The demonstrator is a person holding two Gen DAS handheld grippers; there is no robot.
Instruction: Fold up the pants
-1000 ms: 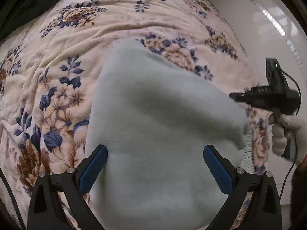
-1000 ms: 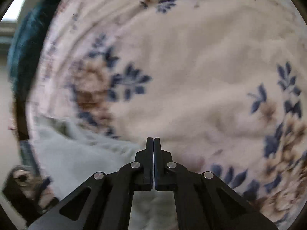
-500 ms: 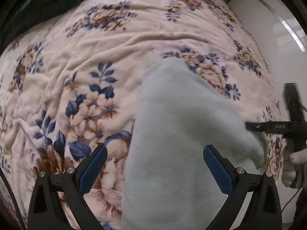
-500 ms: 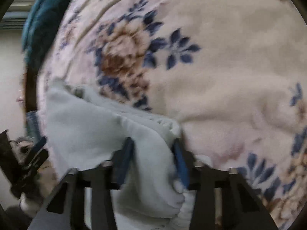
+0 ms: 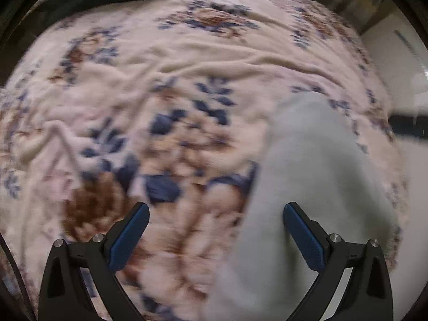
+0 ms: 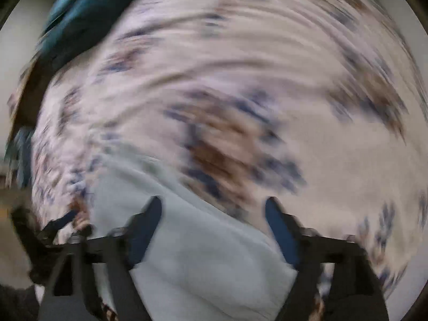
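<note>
The pale blue pants (image 5: 315,192) lie in a folded bundle on the floral blanket (image 5: 187,85) that covers the bed, near its edge. From the left wrist view the bundle runs along the right side of the blanket, narrowing toward the far end, with a white wall or cabinet (image 5: 401,61) beyond the bed's edge.

The left claw (image 5: 216,234) hangs above the bed with its jaws wide apart, nothing between the blue pads. One pad sits over the brown and blue flower print, the other over the pants, and I cannot tell whether it touches the cloth.

The right claw (image 6: 213,227) has just been opening, and its jaws now stand well apart. The pants (image 6: 192,254) lie below and between the fingers, with no pad pressing on them as far as the blur allows. That whole view is smeared with motion. A dark teal cloth (image 6: 88,13) lies at the far corner of the bed, and part of the left claw (image 6: 57,223) shows at the lower left edge.
</note>
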